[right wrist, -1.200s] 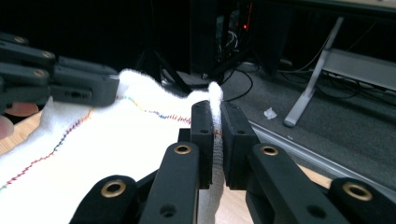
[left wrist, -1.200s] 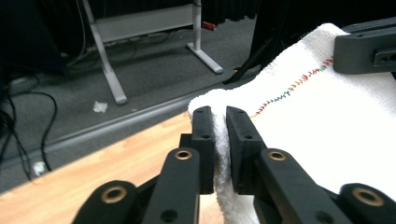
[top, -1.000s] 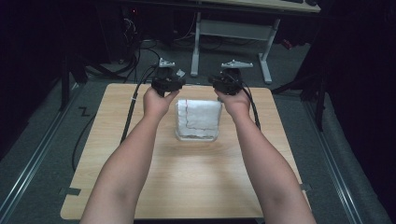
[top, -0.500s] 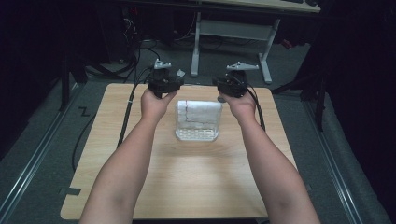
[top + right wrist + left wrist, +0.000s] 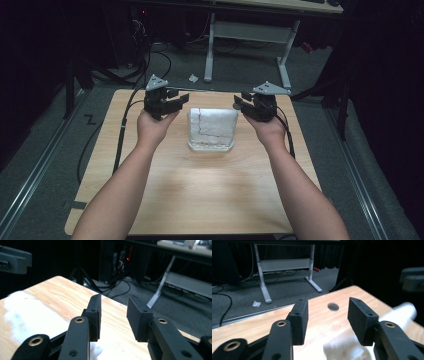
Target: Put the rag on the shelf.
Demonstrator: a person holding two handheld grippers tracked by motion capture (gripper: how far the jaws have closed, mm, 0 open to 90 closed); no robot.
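Wooden table (image 5: 210,190): white folded cloth (image 5: 211,129) sits centred, looks done. Your left tongs (image 5: 172,100) and right tongs (image 5: 245,102) are spread, empty, flanking it.

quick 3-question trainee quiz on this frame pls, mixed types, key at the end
1. True or false: the left gripper is clamped on the white cloth.
2. Where does the cloth lie relative to the two grippers in the high view? A) left of both B) between them C) right of both
3. Fill in: the jaws of the right gripper stand ____, with nothing between them.

Key:
1. False. In the left gripper view its jaws stand apart over the wooden table, holding nothing.
2. B. The cloth is on the table, with one gripper at each side of its far end.
3. Open.
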